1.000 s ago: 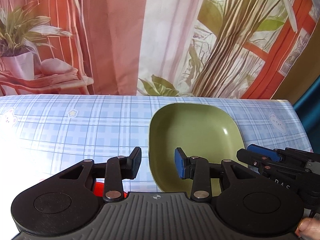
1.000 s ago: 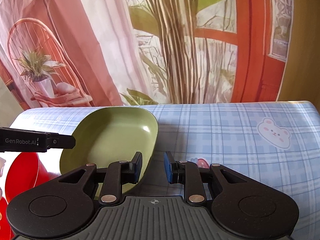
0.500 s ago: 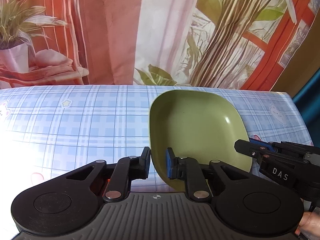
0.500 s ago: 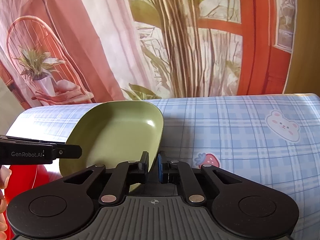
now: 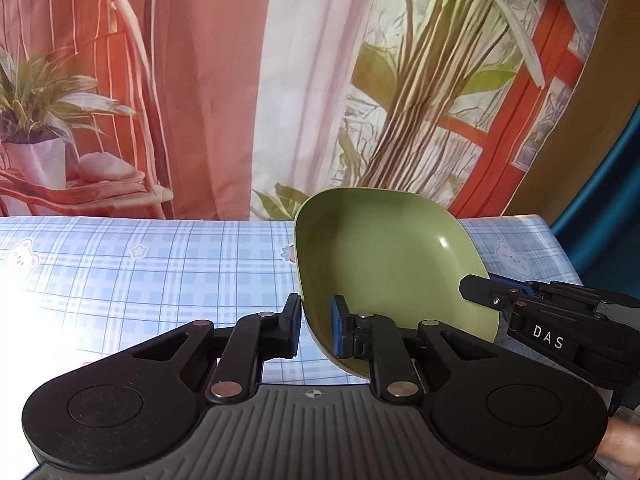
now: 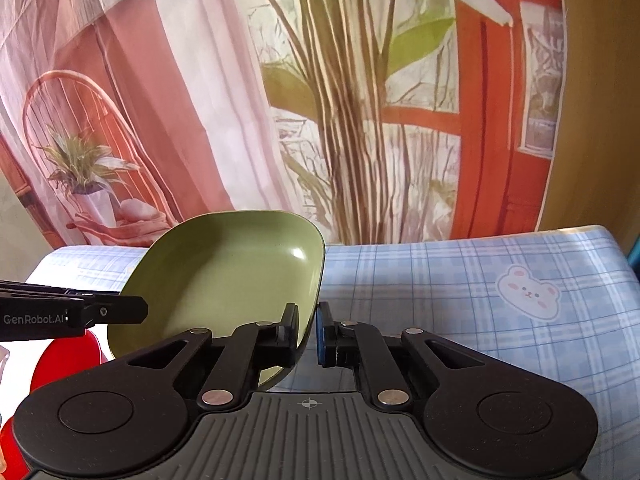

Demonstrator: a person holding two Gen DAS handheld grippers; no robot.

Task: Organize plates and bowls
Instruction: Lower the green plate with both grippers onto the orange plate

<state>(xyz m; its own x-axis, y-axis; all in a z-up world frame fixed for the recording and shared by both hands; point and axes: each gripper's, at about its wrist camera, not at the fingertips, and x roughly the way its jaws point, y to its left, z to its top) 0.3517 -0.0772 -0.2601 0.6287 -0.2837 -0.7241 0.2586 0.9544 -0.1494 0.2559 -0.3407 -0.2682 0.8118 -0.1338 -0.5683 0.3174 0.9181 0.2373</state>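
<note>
My left gripper (image 5: 316,330) and right gripper (image 6: 307,334) each pinch a rim of the square green glazed plate (image 5: 384,256), now lifted higher above the blue checked tablecloth (image 5: 140,276) — only my right view shows a red bowl (image 6: 66,360) below.

Plate (image 5: 384,256) tilted above table (image 5: 160,272) mid-width, toward its back edge; bowl (image 6: 68,356) below plate's left side.
</note>
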